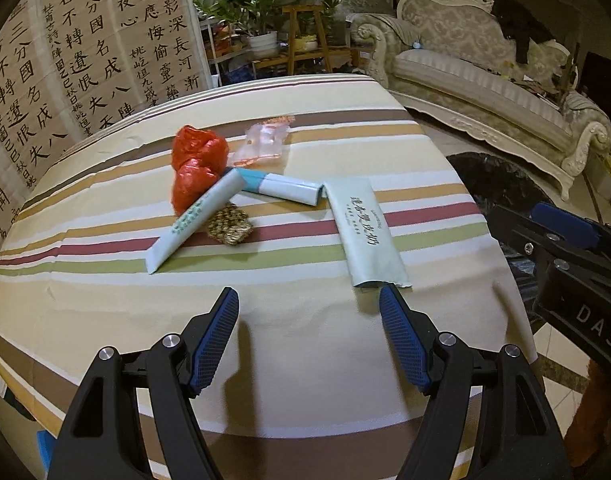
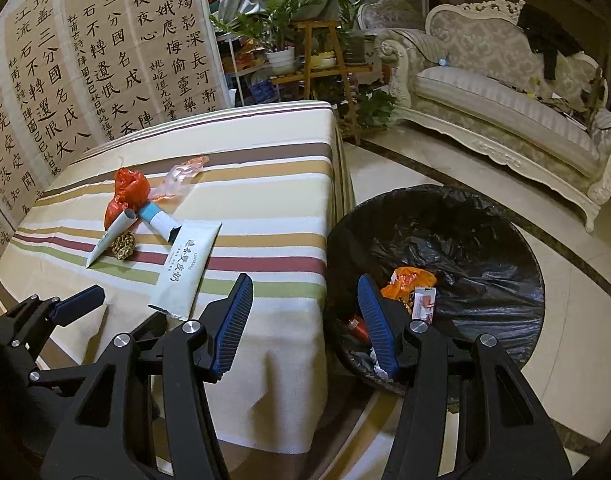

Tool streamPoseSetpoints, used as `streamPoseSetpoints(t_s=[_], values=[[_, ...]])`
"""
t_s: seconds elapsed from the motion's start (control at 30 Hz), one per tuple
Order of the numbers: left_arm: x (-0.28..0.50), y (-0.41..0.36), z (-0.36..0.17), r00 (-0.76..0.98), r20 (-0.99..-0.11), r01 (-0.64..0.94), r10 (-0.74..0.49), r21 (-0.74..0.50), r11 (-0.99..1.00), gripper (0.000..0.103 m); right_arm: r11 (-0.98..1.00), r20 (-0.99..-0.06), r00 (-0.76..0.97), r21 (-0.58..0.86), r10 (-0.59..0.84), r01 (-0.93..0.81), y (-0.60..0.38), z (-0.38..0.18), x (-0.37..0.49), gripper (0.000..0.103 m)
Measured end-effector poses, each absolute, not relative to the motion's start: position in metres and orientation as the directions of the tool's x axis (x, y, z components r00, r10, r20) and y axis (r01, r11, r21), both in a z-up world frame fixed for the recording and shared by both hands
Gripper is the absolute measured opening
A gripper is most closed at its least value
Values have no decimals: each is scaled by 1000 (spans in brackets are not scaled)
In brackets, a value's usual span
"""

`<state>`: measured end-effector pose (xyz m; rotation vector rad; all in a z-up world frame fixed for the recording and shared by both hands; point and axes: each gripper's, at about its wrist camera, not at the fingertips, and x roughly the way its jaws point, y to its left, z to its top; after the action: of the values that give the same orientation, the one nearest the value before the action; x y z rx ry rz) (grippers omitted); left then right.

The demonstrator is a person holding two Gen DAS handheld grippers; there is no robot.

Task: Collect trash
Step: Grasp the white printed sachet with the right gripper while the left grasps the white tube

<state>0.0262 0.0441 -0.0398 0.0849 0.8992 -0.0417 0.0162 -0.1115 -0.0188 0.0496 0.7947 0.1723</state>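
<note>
Trash lies on the striped tablecloth [image 1: 305, 340]: a crumpled red bag [image 1: 195, 166], a clear wrapper [image 1: 265, 142], a pale green tube box [image 1: 197, 220], a blue-and-white box [image 1: 285, 190], a brown crumpled ball [image 1: 229, 226] and a pale green sachet [image 1: 369, 232]. My left gripper [image 1: 309, 298] is open and empty just in front of the sachet's near end. My right gripper [image 2: 305, 284] is open and empty, over the table's right edge beside the black-lined bin [image 2: 465, 240], which holds an orange wrapper [image 2: 409, 282]. The sachet also shows in the right wrist view [image 2: 187, 268].
A calligraphy screen [image 1: 85, 72] stands behind the table on the left. Potted plants and a wooden stand [image 1: 305, 36] are at the back. A cream sofa [image 1: 485, 80] stands at the right across a tiled floor [image 2: 585, 320].
</note>
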Motion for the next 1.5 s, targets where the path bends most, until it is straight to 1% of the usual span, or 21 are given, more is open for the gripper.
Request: streamPoseSetpoints(t_s=[0.2, 0.53, 0.6, 0.63, 0.67, 0.97, 1.07, 1.13, 1.2, 1.23, 1.27, 1.3, 1.37, 1.4, 1.47, 1.5], values=[[22, 71, -34, 632, -774, 26, 26, 55, 998, 71, 981, -709, 679, 102, 190, -168, -96, -19, 19, 54], [31, 127, -40, 618, -780, -80, 97, 60, 995, 71, 963, -729, 641, 101, 242, -249, -52, -21, 32, 54], [33, 134, -40, 618, -780, -85, 100, 60, 995, 71, 960, -733, 632, 102, 250, -261, -43, -22, 36, 55], [34, 136, -40, 617, -781, -86, 99, 58, 995, 71, 959, -736, 629, 100, 251, -266, -38, -23, 38, 61], [36, 139, -41, 616, -782, -84, 96, 56, 995, 71, 959, -736, 629, 97, 250, -267, -35, -23, 39, 64], [53, 137, -40, 623, -779, -35, 67, 59, 998, 73, 964, -768, 601, 78, 222, -256, -24, -33, 48, 64], [61, 137, -41, 619, -783, -20, 58, 59, 998, 73, 963, -772, 597, 72, 218, -258, -24, -34, 48, 59], [65, 136, -43, 613, -788, -14, 53, 56, 998, 73, 962, -779, 587, 70, 219, -265, -23, -36, 49, 51], [68, 136, -44, 608, -793, -5, 41, 48, 999, 73, 962, -778, 591, 58, 212, -268, -22, -37, 48, 48], [69, 136, -45, 607, -794, 4, 30, 41, 999, 73, 961, -778, 591, 58, 213, -270, -22, -37, 48, 45], [69, 136, -44, 608, -794, 9, 26, 40, 999, 71, 960, -778, 591, 55, 213, -274, -22, -37, 48, 43], [69, 134, -44, 609, -793, 19, 19, 38, 999, 68, 960, -778, 591, 51, 212, -276, -22, -36, 47, 37], [69, 133, -46, 604, -797, 35, 8, 37, 999, 54, 960, -778, 594, 43, 206, -277, -22, -36, 46, 34], [68, 132, -45, 609, -793, 46, -3, 32, 998, 51, 960, -777, 594, 46, 209, -277, -23, -36, 46, 33], [67, 130, -44, 614, -789, 64, -10, 37, 997, 34, 959, -776, 594, 49, 212, -278, -24, -36, 46, 32], [66, 128, -43, 616, -788, 69, -8, 44, 997, 30, 959, -776, 594, 49, 213, -279, -24, -36, 46, 32]])
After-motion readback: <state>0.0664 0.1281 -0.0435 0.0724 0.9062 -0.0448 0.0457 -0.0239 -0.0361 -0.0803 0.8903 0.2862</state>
